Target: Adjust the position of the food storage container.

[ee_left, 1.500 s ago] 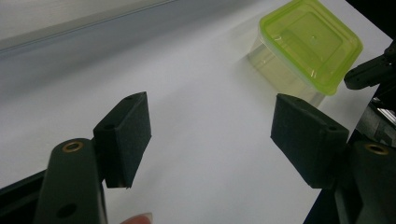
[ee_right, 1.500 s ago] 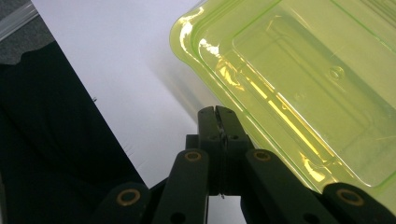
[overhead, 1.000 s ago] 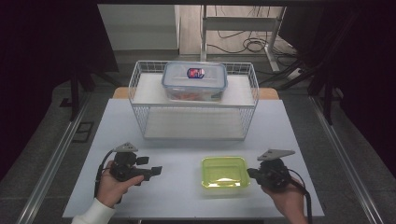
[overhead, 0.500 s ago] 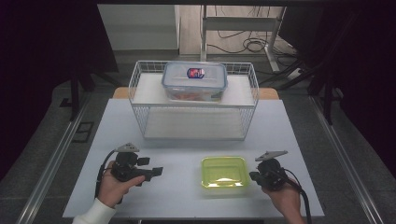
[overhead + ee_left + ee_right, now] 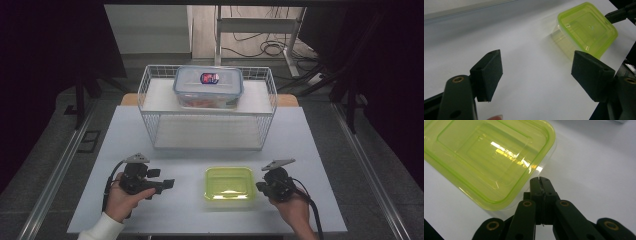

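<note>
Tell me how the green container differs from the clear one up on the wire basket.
The green container sits on the table between both grippers; the clear container rests atop the wire basket. The green one looks empty and unlabelled; the clear one carries a lid sticker and reddish contents. Both are lidded, rounded rectangles.

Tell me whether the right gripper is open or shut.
Shut: the right gripper shows its jaws pressed together, holding nothing, beside the green container.

I find no legible text. The clear lidded container [image 5: 208, 87] in the wire basket [image 5: 150, 102], far centre of the table, carries a red-and-blue label [image 5: 209, 78] on its lid; its print is too small to read.
</note>
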Motion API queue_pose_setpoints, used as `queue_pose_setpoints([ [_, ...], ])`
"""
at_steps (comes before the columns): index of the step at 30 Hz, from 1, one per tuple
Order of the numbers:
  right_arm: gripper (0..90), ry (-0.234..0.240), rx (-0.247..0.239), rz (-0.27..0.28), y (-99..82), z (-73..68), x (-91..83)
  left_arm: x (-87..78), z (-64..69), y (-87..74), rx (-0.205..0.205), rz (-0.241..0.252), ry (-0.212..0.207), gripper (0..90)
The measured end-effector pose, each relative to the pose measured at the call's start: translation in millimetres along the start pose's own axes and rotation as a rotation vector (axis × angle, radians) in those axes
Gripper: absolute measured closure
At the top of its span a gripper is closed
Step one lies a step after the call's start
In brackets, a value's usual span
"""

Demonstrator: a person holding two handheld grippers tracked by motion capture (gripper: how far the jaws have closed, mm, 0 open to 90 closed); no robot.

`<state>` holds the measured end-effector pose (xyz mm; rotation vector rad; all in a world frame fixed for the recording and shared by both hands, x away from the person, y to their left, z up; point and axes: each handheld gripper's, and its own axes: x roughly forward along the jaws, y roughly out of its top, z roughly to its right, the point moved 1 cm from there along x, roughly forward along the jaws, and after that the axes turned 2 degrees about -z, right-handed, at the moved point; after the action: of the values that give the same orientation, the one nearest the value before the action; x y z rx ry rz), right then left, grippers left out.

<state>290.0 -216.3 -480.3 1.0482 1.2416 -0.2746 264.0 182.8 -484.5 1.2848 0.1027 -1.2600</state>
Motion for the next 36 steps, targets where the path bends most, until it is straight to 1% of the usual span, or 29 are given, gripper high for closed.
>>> queue_pose_setpoints([
  [4,89.5,0.014,-0.025,0.005,9.2,-9.7,7.0,0.9,-0.3,-0.3,0.004,-0.001,-0.001,24.6],
  [5,89.5,0.024,-0.028,0.006,12.2,-13.0,9.2,1.9,-0.4,-0.1,0.006,-0.005,-0.001,24.6],
  [6,89.5,0.024,-0.028,0.006,12.2,-13.0,9.2,1.9,-0.4,-0.1,0.006,-0.005,-0.001,24.6],
  [7,89.5,0.024,-0.037,0.011,16.4,-17.7,12.9,2.5,-0.3,-0.1,0.005,-0.006,-0.001,24.6],
  [10,89.5,0.037,-0.047,0.011,19.8,-22.6,15.4,3.8,-0.4,-0.3,0.008,-0.01,0.001,24.6],
  [11,89.5,0.041,-0.064,0.013,22.2,-26.9,17.4,4.4,-0.2,-0.3,0.01,-0.012,0.002,24.6],
  [12,89.5,0.041,-0.064,0.013,22.2,-26.9,17.4,4.4,-0.2,-0.3,0.01,-0.012,0.002,24.6],
  [14,89.5,0.054,-0.081,0.034,24.3,-30.3,17.5,5.2,0.1,-0.8,0.012,-0.015,0.003,24.6],
  [15,89.5,0.059,-0.082,0.041,24.7,-31.0,16.5,5.3,0.0,-1.1,0.013,-0.017,0.004,24.6],
  [17,89.5,0.058,-0.085,0.051,24.9,-30.9,14.7,5.0,0.0,-1.4,0.01,-0.016,0.005,24.6],
  [21,89.4,0.042,-0.065,0.089,22.8,-24.4,6.2,2.7,1.1,-1.3,0.002,-0.004,0.001,24.6],
  [22,89.4,0.037,-0.048,0.103,21.6,-21.6,3.1,2.4,1.9,-1.5,0.0,0.0,0.003,24.6],
  [24,89.3,0.047,-0.01,0.14,18.7,-14.3,-4.0,1.7,3.1,-1.5,0.002,0.002,0.0,24.6],
  [25,89.3,0.047,-0.01,0.14,18.7,-14.3,-4.0,1.7,3.1,-1.5,0.002,0.002,0.0,24.5],
  [26,88.9,0.063,0.004,0.152,17.2,-11.5,-6.7,1.4,3.5,-1.4,0.001,0.005,-0.002,24.5],
  [28,81.8,0.105,0.013,0.183,14.5,-7.4,-10.7,1.1,4.0,-1.1,-0.006,0.01,-0.013,24.5],
  [29,77.3,0.134,0.03,0.197,12.5,-5.3,-12.6,1.2,3.8,-1.0,-0.01,0.012,-0.017,24.5],
  [32,64.6,0.168,0.056,0.214,10.5,-3.1,-14.3,2.0,3.0,-1.3,-0.012,0.012,-0.019,24.5],
  [35,48.7,0.217,0.102,0.221,10.6,0.7,-15.1,1.6,2.6,-1.4,-0.023,0.017,-0.024,22.9],
  [36,45.3,0.234,0.115,0.227,10.6,1.2,-15.3,0.8,1.9,-1.2,-0.034,0.024,-0.011,22.0],
])
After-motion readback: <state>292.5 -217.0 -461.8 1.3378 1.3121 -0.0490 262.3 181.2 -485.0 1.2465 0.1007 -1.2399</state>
